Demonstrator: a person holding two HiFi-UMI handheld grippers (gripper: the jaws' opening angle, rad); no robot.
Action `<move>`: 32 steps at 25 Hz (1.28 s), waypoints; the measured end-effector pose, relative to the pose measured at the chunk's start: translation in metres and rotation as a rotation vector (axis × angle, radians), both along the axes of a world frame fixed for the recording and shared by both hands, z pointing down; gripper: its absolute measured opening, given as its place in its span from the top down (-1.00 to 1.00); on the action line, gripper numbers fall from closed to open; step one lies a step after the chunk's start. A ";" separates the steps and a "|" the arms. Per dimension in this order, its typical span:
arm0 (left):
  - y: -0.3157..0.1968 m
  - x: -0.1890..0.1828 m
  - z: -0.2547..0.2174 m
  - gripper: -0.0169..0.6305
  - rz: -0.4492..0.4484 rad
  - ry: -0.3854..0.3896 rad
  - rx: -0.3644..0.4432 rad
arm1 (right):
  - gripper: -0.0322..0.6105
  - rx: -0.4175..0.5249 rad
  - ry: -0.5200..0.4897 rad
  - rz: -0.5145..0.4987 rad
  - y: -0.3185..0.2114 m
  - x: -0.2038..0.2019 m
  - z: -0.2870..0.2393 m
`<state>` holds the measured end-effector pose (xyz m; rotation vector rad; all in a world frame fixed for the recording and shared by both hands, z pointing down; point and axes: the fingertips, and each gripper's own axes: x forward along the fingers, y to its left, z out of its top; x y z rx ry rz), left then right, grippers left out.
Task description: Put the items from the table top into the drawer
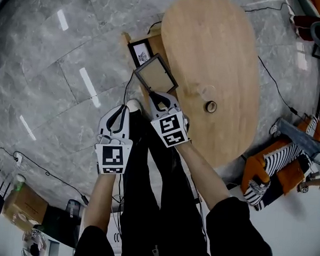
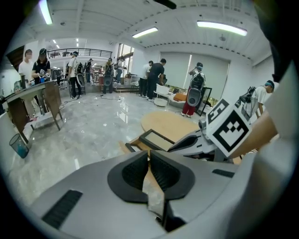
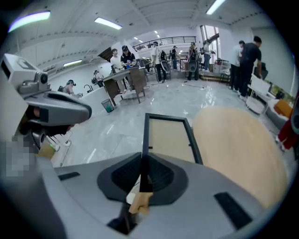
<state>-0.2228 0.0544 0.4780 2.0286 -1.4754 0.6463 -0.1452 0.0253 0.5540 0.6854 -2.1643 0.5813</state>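
Large open lab hall: polished grey stone floor [image 1: 55,92], ceiling strip lights [image 2: 222,27], many people [image 2: 154,77] standing around equipment benches [image 3: 124,77].

frame [image 1: 156,72] at table [image 1: 217,47] l edge; ring [image 1: 211,106] on table, r of frame

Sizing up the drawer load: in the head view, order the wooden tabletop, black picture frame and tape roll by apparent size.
1. wooden tabletop
2. black picture frame, possibly nearer the camera, yet clearly second
3. tape roll
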 end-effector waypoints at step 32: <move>-0.022 -0.025 0.033 0.87 -0.021 0.040 -0.053 | 0.75 -0.341 0.028 0.235 -0.099 -0.029 0.133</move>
